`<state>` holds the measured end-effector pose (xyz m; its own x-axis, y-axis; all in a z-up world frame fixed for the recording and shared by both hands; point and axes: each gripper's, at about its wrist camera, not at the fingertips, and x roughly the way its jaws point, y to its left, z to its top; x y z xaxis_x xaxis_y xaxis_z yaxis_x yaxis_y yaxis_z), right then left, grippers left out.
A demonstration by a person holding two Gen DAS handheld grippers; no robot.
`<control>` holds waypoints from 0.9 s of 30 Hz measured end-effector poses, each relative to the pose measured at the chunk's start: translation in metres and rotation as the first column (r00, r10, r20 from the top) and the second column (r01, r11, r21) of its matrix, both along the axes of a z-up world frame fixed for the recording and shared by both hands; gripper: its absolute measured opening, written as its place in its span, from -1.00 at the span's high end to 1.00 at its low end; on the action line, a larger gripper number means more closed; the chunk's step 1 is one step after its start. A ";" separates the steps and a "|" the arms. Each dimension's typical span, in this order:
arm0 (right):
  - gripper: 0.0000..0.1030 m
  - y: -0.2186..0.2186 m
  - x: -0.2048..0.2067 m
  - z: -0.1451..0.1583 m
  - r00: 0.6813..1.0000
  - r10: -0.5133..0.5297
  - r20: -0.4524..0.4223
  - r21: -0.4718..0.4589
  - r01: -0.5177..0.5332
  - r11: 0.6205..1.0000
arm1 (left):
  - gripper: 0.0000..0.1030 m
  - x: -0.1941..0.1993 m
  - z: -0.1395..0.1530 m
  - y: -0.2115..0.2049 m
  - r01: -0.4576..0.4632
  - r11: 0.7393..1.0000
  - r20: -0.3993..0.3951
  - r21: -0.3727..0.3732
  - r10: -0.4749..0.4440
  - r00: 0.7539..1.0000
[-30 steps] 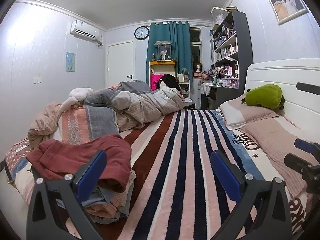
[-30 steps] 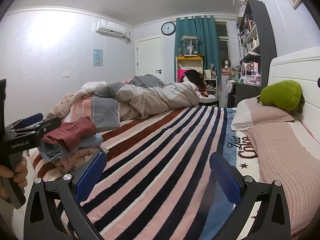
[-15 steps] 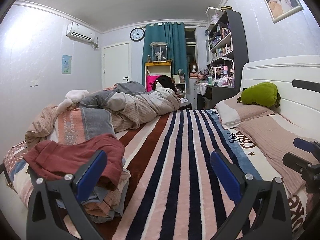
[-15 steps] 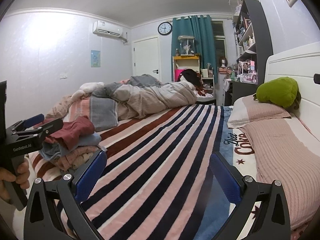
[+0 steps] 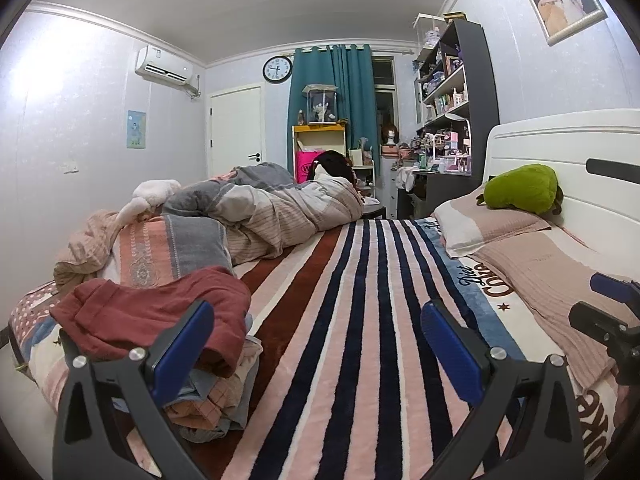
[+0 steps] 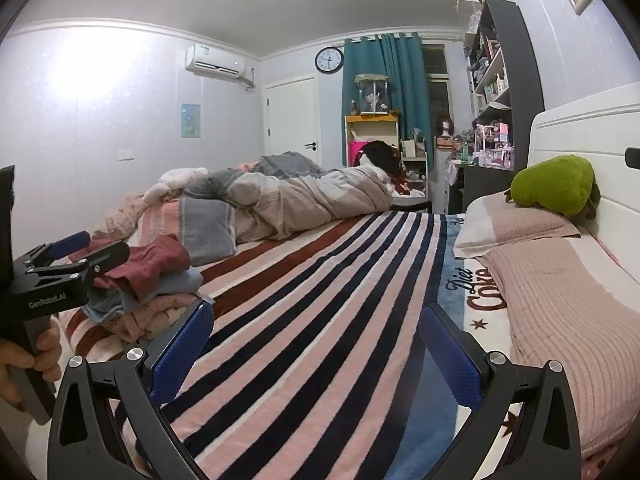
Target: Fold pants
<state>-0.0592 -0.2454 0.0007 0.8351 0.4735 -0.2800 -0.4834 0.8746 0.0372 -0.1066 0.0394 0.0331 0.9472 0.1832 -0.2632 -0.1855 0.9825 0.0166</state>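
A pile of clothes lies at the left edge of the striped bed, with dark red pants [image 5: 152,312] on top; it also shows in the right wrist view [image 6: 156,264]. My left gripper [image 5: 316,344] is open and empty, just right of and above the pile; it also shows from the side in the right wrist view [image 6: 74,254]. My right gripper [image 6: 316,340] is open and empty over the striped blanket [image 6: 320,300], near the pillows. Its tip shows at the right edge of the left wrist view [image 5: 612,308].
A bunched duvet [image 5: 276,212] and a grey-and-pink folded blanket [image 5: 176,248] lie across the far end of the bed. Pillows [image 6: 560,280] and a green plush [image 6: 556,184] sit by the white headboard [image 5: 560,152] on the right. Shelves and a desk stand behind.
Both grippers have shifted slightly; the views have drifted a little to the right and forward. Both stay open and empty.
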 end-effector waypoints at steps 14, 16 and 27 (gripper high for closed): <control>-0.99 0.001 0.002 0.005 1.000 0.010 0.002 0.003 -0.010 1.000 | -0.99 -0.003 0.001 0.004 -0.026 1.000 0.007 -0.002 0.026 1.000; -0.99 0.001 0.002 0.005 1.000 0.011 0.002 0.005 -0.011 1.000 | -0.99 -0.003 0.001 0.005 -0.024 1.000 0.009 -0.003 0.024 1.000; -0.99 0.002 0.002 0.008 1.000 0.012 0.002 0.007 -0.012 1.000 | -0.99 -0.006 0.005 0.005 -0.029 1.000 0.016 -0.002 0.029 0.999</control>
